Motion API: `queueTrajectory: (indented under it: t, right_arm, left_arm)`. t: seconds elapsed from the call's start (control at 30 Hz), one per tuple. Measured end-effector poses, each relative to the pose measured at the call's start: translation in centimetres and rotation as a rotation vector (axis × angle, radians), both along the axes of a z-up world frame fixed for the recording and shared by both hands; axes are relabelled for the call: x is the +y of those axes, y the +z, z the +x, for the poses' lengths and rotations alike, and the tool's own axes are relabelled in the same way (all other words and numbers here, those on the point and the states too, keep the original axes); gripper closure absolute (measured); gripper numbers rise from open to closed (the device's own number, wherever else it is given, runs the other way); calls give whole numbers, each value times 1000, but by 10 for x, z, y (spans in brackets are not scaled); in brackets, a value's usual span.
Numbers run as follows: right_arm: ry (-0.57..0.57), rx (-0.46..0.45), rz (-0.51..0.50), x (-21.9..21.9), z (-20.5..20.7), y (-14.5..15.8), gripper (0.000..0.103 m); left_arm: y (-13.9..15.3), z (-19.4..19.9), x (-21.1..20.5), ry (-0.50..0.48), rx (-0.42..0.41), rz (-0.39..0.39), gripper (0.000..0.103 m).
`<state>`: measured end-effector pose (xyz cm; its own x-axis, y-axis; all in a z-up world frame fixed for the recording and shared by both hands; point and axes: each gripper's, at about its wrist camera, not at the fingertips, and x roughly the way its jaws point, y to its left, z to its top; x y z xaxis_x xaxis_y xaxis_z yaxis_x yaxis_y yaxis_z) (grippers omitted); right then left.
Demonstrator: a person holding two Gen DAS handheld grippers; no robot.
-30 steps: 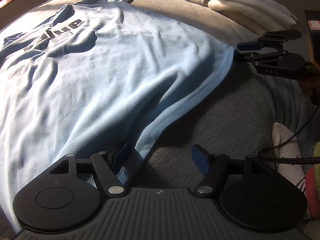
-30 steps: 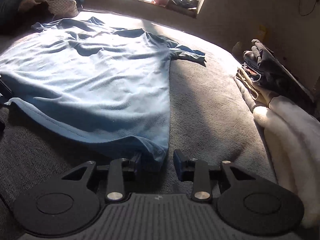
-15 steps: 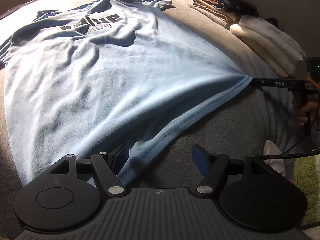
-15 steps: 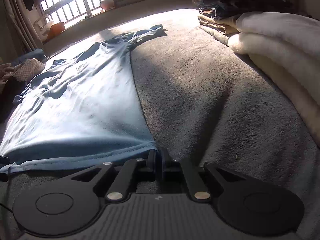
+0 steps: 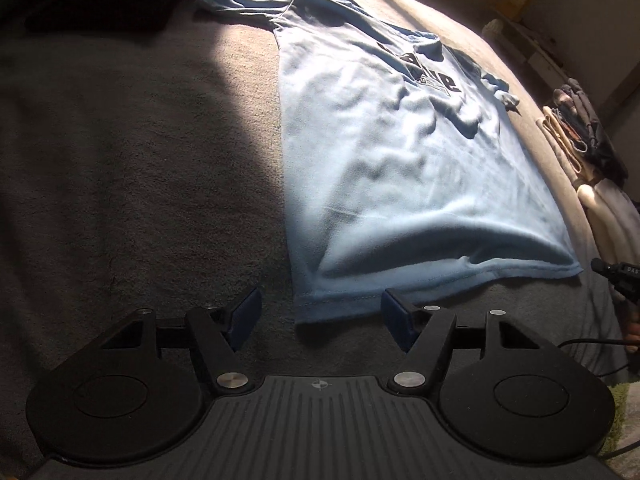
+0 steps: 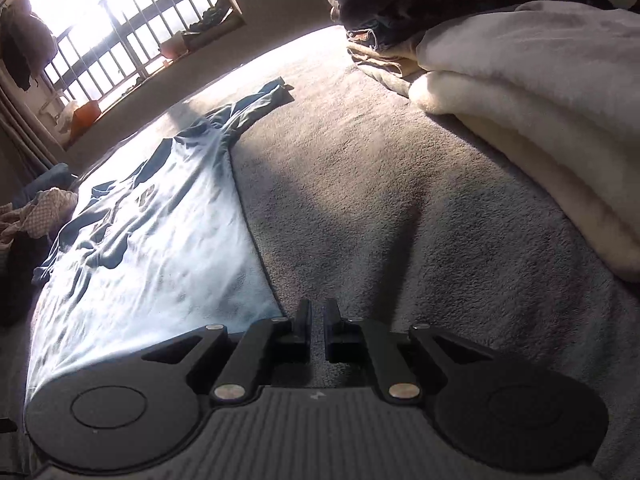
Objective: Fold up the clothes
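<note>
A light blue T-shirt (image 5: pixel 400 160) with black lettering lies spread flat on the grey bed cover (image 5: pixel 140 160), collar far, hem near. My left gripper (image 5: pixel 320 316) is open, and the hem's left corner lies on the bed between its blue-padded fingers, touching neither. The right gripper (image 5: pixel 612 274) shows at the far right, just off the hem's other corner. In the right wrist view the shirt (image 6: pixel 152 248) lies to the left. My right gripper (image 6: pixel 318 330) has only a narrow slit between its fingers, with nothing in it, beside the shirt's edge.
A folded white blanket (image 6: pixel 540 120) and a stack of folded dark and beige clothes (image 6: pixel 400 12) lie along the bed's right side. Loose clothes (image 6: pixel 36 216) are heaped at the far left. A barred window (image 6: pixel 120 40) is behind. A cable (image 5: pixel 588 344) trails at the right.
My right gripper has parted slightly and let go of the hem corner. The shirt now lies flat. My left gripper has swung so the hem's left corner sits between its fingers.
</note>
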<state>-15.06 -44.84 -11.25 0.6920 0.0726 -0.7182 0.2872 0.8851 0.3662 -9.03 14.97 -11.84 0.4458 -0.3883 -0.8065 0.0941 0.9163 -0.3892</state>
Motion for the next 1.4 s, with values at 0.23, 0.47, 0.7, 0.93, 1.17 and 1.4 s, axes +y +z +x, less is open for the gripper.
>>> queueTrajectory:
  t: [0.23, 0.47, 0.7, 0.93, 1.17, 1.4]
  right_arm:
    - [-61, 28, 116, -3, 8, 0, 89]
    - [-72, 88, 174, -8, 18, -11, 80]
    - [-66, 98, 231, -12, 29, -20, 73]
    - [-42, 117, 294, -19, 42, -29, 64]
    - [79, 169, 416, -9, 46, -36, 63]
    - [148, 191, 336, 9, 48, -25, 98]
  left_arm:
    - [-20, 5, 9, 101, 53, -127, 94]
    - [-8, 2, 33, 83, 103, -183, 99]
    - [-23, 3, 37, 93, 150, -199, 83]
    - [-31, 4, 40, 118, 164, -257, 74]
    - [-35, 4, 38, 140, 155, -275, 73]
    - [-26, 0, 26, 175, 101, -192, 98]
